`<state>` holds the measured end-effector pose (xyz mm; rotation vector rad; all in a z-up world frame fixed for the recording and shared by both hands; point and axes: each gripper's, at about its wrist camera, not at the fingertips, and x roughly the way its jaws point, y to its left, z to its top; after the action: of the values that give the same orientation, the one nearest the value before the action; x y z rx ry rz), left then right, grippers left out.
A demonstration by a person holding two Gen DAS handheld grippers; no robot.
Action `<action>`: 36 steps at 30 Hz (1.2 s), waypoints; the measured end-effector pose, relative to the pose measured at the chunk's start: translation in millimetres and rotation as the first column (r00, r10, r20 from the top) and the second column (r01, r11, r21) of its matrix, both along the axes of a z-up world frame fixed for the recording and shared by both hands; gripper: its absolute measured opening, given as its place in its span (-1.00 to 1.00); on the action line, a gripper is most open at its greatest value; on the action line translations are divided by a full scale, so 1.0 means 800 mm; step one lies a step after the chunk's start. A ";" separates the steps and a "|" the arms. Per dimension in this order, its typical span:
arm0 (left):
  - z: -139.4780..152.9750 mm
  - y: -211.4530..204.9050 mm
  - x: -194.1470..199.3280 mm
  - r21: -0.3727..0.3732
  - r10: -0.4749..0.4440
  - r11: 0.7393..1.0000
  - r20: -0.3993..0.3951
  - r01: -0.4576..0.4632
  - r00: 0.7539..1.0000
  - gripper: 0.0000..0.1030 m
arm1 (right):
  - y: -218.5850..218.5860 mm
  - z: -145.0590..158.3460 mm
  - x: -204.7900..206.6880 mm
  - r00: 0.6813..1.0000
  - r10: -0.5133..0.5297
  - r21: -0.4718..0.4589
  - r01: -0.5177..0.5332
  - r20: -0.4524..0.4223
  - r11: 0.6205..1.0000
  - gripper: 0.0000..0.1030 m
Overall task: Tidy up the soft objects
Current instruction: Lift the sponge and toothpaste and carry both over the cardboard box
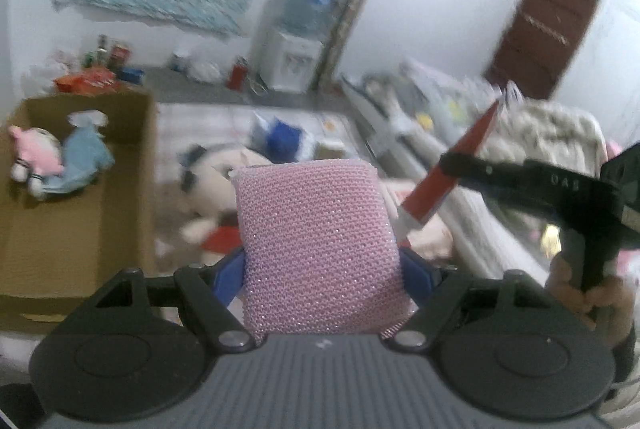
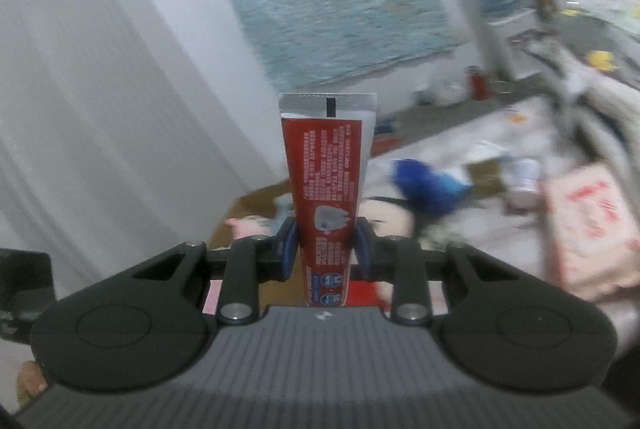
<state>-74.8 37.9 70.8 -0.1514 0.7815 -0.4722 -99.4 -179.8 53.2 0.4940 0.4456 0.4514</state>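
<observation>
My left gripper (image 1: pixel 320 269) is shut on a pink mesh sponge (image 1: pixel 316 241), held up in the air. My right gripper (image 2: pixel 325 249) is shut on a red toothpaste tube (image 2: pixel 326 185) that stands upright between the blue pads; the tube also shows in the left wrist view (image 1: pixel 448 173), to the right of the sponge. A cardboard box (image 1: pixel 68 229) at the left holds a pink plush (image 1: pixel 32 153) and a light blue plush (image 1: pixel 84 153). A big-eared plush doll (image 1: pixel 212 181) lies on the floor behind the sponge.
A blue soft item (image 1: pixel 284 137) and small cartons lie on the pale floor mat. A water dispenser (image 1: pixel 296 41) stands against the back wall, a brown door (image 1: pixel 540 33) at the right. Bedding (image 1: pixel 540 133) is piled at the right. A printed carton (image 2: pixel 592 225) lies at the right.
</observation>
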 end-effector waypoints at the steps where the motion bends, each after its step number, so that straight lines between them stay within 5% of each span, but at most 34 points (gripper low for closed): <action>1: 0.007 0.010 -0.002 -0.010 0.021 1.000 0.010 -0.021 1.000 0.56 | 0.009 0.008 0.006 0.999 0.032 0.007 -0.032 0.008 0.999 -0.45; 10: 0.057 0.097 0.024 -0.004 0.205 0.979 0.122 -0.206 0.971 0.57 | 0.103 0.072 0.081 0.976 0.217 0.002 -0.217 0.038 0.976 -0.45; 19: 0.046 0.160 0.142 0.106 0.293 0.946 0.123 -0.307 0.948 0.57 | 0.189 0.080 0.192 0.962 0.272 0.004 -0.272 -0.020 0.962 -0.45; 25: 0.003 0.183 0.241 0.191 0.274 0.941 0.053 -0.279 0.960 0.57 | 0.226 0.061 0.267 0.963 0.263 0.002 -0.264 -0.053 0.965 -0.45; 36: -0.108 0.179 0.386 0.268 0.214 0.945 -0.071 -0.189 0.974 0.58 | 0.210 0.006 0.334 0.970 0.219 -0.014 -0.221 -0.110 0.975 -0.45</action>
<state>234.4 181.3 -15.8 -0.0099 0.9076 -0.1655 167.9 -12.1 58.0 0.4469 0.6138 0.6338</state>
